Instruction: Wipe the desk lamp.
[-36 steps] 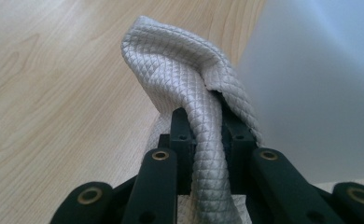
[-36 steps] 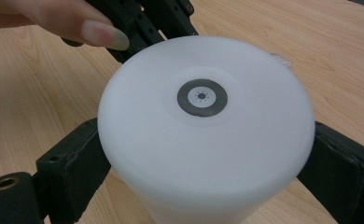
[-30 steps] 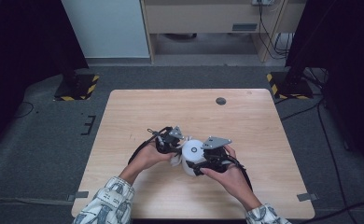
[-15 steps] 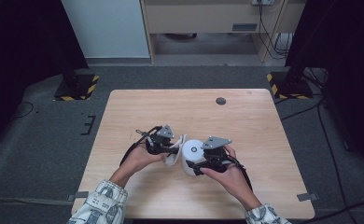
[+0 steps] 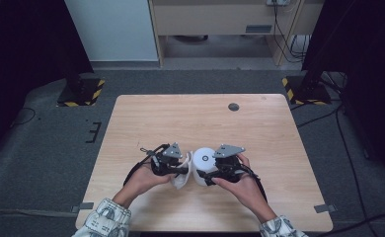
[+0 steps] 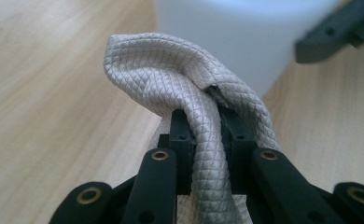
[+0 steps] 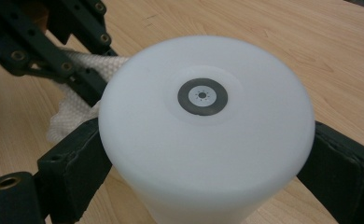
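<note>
Cloth (image 5: 181, 174) left of cylinder (image 5: 205, 165), touching; both on table (image 5: 190, 118) near front edge.

A wooden table (image 5: 259, 133) bears a small dark disc (image 5: 234, 106) near its far edge.

Evenly lit from overhead across the table (image 5: 279, 148); dark surroundings at left and right edges of the high view. Soft, short shadows beneath the hands. Mild softness overall, no motion blur. Sharp on the cloth (image 6: 189, 93) weave in the left gripper view; background white cylinder (image 7: 208, 135) defocused there, slightly overexposed in the right gripper view.
</note>
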Demonstrator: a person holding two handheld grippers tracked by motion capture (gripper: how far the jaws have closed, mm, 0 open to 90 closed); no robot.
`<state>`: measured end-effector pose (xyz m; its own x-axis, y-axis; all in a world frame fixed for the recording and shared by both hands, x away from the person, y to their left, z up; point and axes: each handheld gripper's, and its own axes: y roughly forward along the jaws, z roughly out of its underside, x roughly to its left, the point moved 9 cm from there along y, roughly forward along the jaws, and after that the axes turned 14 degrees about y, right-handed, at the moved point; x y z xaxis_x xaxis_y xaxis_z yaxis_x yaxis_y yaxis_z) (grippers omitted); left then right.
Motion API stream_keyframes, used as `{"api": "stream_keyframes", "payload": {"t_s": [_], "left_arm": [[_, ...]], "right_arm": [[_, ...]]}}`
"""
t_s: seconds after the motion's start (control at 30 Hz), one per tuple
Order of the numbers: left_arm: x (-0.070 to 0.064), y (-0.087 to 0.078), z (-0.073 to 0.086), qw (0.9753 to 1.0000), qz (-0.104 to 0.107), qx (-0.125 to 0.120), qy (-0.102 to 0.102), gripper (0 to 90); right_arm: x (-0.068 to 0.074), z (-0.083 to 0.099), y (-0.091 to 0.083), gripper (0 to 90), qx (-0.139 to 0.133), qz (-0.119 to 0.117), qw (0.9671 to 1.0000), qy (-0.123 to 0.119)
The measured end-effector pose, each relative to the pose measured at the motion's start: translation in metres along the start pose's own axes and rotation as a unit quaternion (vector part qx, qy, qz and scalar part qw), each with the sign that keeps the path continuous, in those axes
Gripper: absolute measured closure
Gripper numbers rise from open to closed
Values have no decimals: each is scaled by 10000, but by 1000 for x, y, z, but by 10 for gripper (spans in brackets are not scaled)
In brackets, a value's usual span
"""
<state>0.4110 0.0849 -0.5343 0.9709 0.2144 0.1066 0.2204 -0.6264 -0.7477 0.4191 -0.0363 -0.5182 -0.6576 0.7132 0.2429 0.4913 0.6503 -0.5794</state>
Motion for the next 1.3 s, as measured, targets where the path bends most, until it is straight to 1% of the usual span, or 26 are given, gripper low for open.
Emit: {"api": "stream_keyframes", "payload": {"t_s": [0.03,0.07,0.1,0.13,0.17,0.2,0.23,0.27,0.3,0.33,0.37,0.4,0.47,0.53,0.57,0.63,0.67,0.8,0.83,0.9,1.03,1.2,1.3], "left_arm": [[-3,1,1,10000,20,-7,-27,771],[-3,1,1,10000,20,-7,-27,771],[-8,6,4,9999,61,80,1,771],[-8,6,4,9999,61,80,1,770],[-11,13,7,9998,95,198,25,770],[-11,13,7,9998,95,198,25,769],[-12,18,10,9994,99,310,68,769],[-12,18,10,9994,99,310,68,769],[-10,22,13,9992,96,376,47,769],[-10,22,13,9992,96,376,47,769],[-8,23,17,9991,82,409,-2,768],[-8,23,17,9991,82,409,-2,768],[-5,23,20,9991,78,410,-75,768],[-6,22,20,9991,78,410,-68,768],[-7,22,18,9993,96,354,-78,767],[-8,21,17,9994,105,323,-70,767],[-10,20,16,9995,111,311,-20,765],[-10,18,15,9996,77,269,-17,764],[-8,17,15,9996,61,259,-40,763],[-7,14,13,9997,40,140,-174,763],[-9,13,12,9998,48,143,-120,762],[-10,12,10,9998,19,121,-129,761],[-15,11,11,9999,39,124,-113,760]], "right_arm": [[0,0,0,91,-5,3,10000,6],[0,0,0,91,-5,3,10000,6],[0,0,0,91,0,-1,10000,-3],[0,0,0,91,0,-1,10000,-3],[0,0,0,91,-1,3,10000,-3],[0,0,0,91,-3,11,10000,3],[0,0,0,91,-1,13,10000,4],[0,0,0,91,-1,13,10000,4],[0,0,0,91,-1,16,10000,5],[0,0,0,91,-1,16,10000,5],[-1,0,0,91,-2,20,10000,0],[-1,0,0,91,-1,21,10000,0],[-1,0,0,91,-4,16,10000,-1],[-1,0,0,91,-6,16,10000,0],[-1,0,0,91,-5,21,10000,-6],[-1,0,-1,92,-8,31,10000,-18],[-1,0,-1,92,-12,39,10000,-53],[-1,1,-3,89,-28,21,10000,-19],[-1,1,-4,85,-48,9,10000,-43],[-1,1,-6,78,-56,-29,10000,-45],[-2,3,-10,74,-59,-61,9999,-55],[-2,3,-14,73,-87,-72,9999,-46],[-3,3,-16,76,-98,-75,9999,-38]]}}
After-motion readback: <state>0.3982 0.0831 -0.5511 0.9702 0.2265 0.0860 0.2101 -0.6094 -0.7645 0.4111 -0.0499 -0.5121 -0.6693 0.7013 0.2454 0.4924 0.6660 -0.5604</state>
